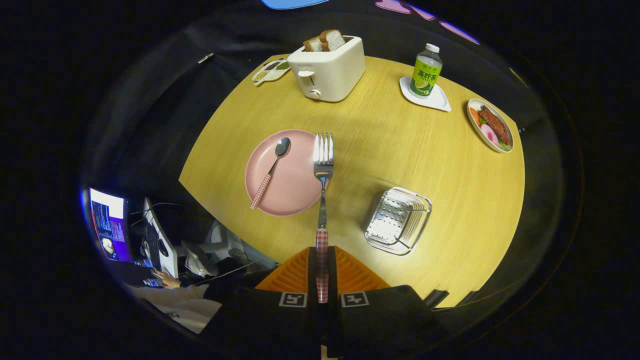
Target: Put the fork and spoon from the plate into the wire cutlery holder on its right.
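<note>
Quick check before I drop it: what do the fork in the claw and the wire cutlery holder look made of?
Fork: polished metal head and neck, judging by the bright glare on the tines; the red-and-white checked handle looks like plastic or ceramic, hard to say. The claw is shut on that handle between its orange fingers. Wire cutlery holder: shiny silvery metal, thin wire frame around a perforated sheet, probably stainless or chromed.

We see the wooden table (380, 150) brightly lit from overhead, with glare on the fork (323, 165) tines and a soft shadow beside the toaster (327, 67). Fisheye distortion bends the table's edges, and the dim surroundings blur.
</note>
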The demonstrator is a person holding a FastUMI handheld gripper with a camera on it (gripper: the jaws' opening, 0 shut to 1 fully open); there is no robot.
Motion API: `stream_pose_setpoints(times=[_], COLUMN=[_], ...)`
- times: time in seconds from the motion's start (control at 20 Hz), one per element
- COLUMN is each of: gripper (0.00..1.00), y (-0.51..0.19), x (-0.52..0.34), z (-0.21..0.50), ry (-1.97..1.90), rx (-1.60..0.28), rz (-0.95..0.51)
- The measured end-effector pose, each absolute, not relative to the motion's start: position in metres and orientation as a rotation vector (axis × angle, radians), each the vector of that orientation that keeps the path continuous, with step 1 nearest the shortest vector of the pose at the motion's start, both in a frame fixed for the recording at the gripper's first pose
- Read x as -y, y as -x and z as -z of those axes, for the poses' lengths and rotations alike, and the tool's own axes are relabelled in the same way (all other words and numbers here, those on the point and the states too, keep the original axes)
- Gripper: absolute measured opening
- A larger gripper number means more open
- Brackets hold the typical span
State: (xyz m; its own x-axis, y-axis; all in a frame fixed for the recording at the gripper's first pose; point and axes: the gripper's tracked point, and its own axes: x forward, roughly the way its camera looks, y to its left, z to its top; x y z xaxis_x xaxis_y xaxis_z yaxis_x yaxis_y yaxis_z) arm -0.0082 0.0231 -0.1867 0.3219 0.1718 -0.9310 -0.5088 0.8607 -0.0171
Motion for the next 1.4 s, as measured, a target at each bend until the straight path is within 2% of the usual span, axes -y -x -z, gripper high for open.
stream_pose_setpoints(times=[0.35,0.6,0.95,1.4], gripper=[0.10,0.10,0.10,0.12], y=[0.019,0.025,0.004,-0.026], x=[0.057,0.094,0.105,0.094], z=[0.180,0.187,0.196,0.214], ry=[0.594,0.703,0.798,0.801], rx=[-1.314,-1.487,-1.682,-1.737], rz=[-0.503,-0.510,-0.512,-0.456])
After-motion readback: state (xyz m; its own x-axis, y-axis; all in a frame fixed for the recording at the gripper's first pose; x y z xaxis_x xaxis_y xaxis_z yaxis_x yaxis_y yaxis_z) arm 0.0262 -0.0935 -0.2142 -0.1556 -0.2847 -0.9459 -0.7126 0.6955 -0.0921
